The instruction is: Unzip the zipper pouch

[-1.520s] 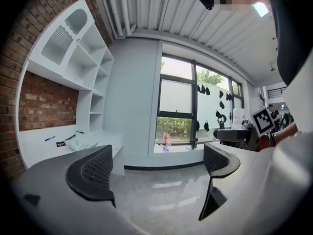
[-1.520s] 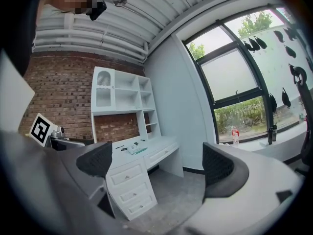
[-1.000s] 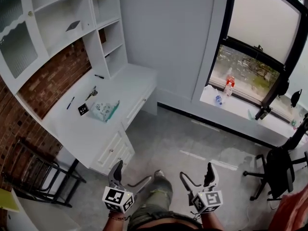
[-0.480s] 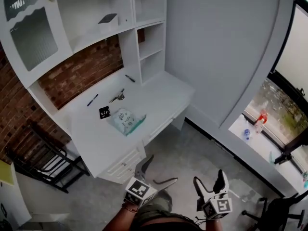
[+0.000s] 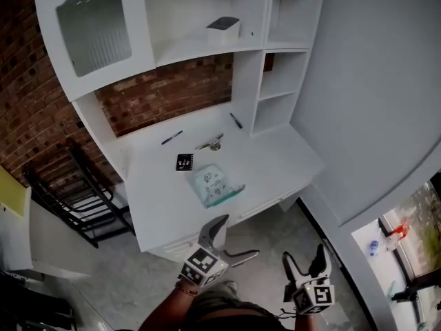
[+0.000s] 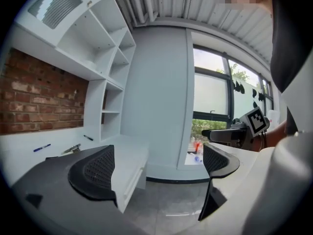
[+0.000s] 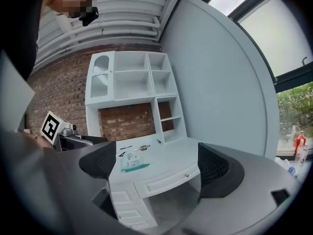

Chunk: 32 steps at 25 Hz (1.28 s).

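The zipper pouch (image 5: 216,185), pale with a green edge, lies flat on the white desk (image 5: 275,163), near its front edge. It also shows small in the right gripper view, where the pouch (image 7: 130,164) appears between the jaws but far off. My left gripper (image 5: 238,238) hovers low over the floor in front of the desk, open and empty. My right gripper (image 5: 304,254) is to its right, also open with nothing between its fingers. In the left gripper view the left gripper (image 6: 156,165) points past the desk corner toward the window.
A black marker card (image 5: 184,162), two pens (image 5: 171,137) (image 5: 236,121) and a small metal object (image 5: 210,144) lie behind the pouch. Desk drawers (image 7: 166,177) face me. A black folding rack (image 5: 89,198) stands left of the desk. Shelves (image 5: 207,43) rise above it.
The head view has swung from the window toward the desk, which now sits near the centre and closer. Both grippers stay low by my body, still empty.
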Each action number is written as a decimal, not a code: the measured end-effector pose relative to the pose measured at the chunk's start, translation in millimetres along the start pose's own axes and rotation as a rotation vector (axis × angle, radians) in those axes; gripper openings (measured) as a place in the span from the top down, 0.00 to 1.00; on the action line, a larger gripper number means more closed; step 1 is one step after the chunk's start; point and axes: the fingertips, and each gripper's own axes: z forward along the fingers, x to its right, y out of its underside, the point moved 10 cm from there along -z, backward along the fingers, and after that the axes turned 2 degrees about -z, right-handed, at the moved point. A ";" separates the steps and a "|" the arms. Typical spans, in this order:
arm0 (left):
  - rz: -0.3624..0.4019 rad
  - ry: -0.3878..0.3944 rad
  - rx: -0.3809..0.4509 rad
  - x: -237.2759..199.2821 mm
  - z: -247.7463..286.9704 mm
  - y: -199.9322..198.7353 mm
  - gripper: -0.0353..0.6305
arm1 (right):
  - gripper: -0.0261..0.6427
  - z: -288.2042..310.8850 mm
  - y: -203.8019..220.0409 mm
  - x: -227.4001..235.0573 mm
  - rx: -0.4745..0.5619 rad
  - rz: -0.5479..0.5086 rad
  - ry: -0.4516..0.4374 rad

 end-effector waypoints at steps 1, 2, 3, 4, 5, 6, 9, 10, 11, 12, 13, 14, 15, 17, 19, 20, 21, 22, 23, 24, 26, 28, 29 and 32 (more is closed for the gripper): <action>-0.004 -0.018 -0.001 -4.1 -3.2 1.0 0.10 | 0.19 10.7 -0.1 1.3 -0.003 -0.001 -0.016; -0.002 -0.031 -0.004 -6.1 -7.9 1.3 0.10 | 0.19 20.2 0.5 2.4 -0.009 -0.004 -0.034; 0.004 -0.041 -0.006 -6.5 -13.7 0.5 0.10 | 0.19 28.5 1.0 3.1 -0.017 -0.007 -0.054; 0.013 -0.049 -0.006 -6.9 -20.1 -1.4 0.10 | 0.19 36.4 0.8 3.1 -0.024 -0.011 -0.075; 0.025 -0.060 -0.005 -8.8 -26.5 -3.9 0.10 | 0.19 44.9 -0.1 2.4 -0.028 -0.016 -0.097; 0.037 -0.076 -0.005 -12.2 -32.4 -5.8 0.10 | 0.19 54.0 -1.3 1.1 -0.031 -0.020 -0.121; 0.064 -0.155 -0.014 -25.0 -48.4 -7.1 0.10 | 0.20 80.2 -4.2 -4.4 -0.040 -0.034 -0.198; 0.078 -0.184 -0.019 -28.0 -53.4 -9.6 0.10 | 0.20 88.1 -5.3 -6.4 -0.045 -0.038 -0.222; 0.095 -0.210 -0.023 -30.6 -57.8 -13.1 0.11 | 0.20 96.4 -6.3 -7.9 -0.051 -0.042 -0.246; 0.111 -0.232 -0.027 -33.6 -61.2 -16.5 0.11 | 0.20 105.4 -7.5 -8.8 -0.056 -0.048 -0.267; 0.123 -0.253 -0.030 -37.7 -63.4 -19.0 0.11 | 0.20 115.3 -8.5 -8.9 -0.060 -0.057 -0.287; 0.130 -0.274 -0.032 -42.7 -64.3 -20.0 0.11 | 0.20 125.5 -9.5 -8.5 -0.063 -0.066 -0.307; 0.132 -0.296 -0.034 -48.2 -64.3 -19.5 0.12 | 0.20 135.6 -10.6 -8.0 -0.064 -0.073 -0.328; 0.131 -0.339 -0.036 -59.3 -62.4 -14.6 0.14 | 0.21 155.0 -13.1 -7.5 -0.068 -0.081 -0.376; 0.125 -0.366 -0.057 -72.8 -57.3 -4.9 0.19 | 0.21 173.5 -13.7 -6.0 -0.077 -0.079 -0.417; 0.125 -0.371 -0.081 -80.9 -53.3 0.9 0.21 | 0.21 183.0 -13.8 -4.8 -0.083 -0.074 -0.434; 0.128 -0.371 -0.112 -89.6 -48.6 6.9 0.23 | 0.21 192.7 -14.1 -3.3 -0.089 -0.071 -0.450; 0.133 -0.368 -0.146 -98.6 -43.9 12.9 0.24 | 0.21 202.3 -14.4 -1.9 -0.096 -0.069 -0.468; 0.135 -0.366 -0.176 -107.7 -39.8 18.9 0.26 | 0.21 211.8 -14.6 -1.1 -0.104 -0.071 -0.487; 0.126 -0.369 -0.197 -117.0 -36.9 25.0 0.31 | 0.21 220.8 -15.4 -0.9 -0.109 -0.075 -0.507; 0.076 -0.385 -0.208 -135.6 -33.2 36.2 0.43 | 0.21 237.3 -19.0 -1.2 -0.110 -0.087 -0.543; 0.038 -0.387 -0.226 -153.6 -27.0 46.4 0.49 | 0.21 253.9 -23.1 0.5 -0.104 -0.094 -0.568; 0.037 -0.384 -0.251 -162.2 -22.6 52.1 0.51 | 0.21 262.4 -25.0 1.4 -0.101 -0.097 -0.576; 0.042 -0.374 -0.353 -181.6 -8.4 72.3 0.59 | 0.21 283.5 -25.8 3.7 -0.110 -0.103 -0.601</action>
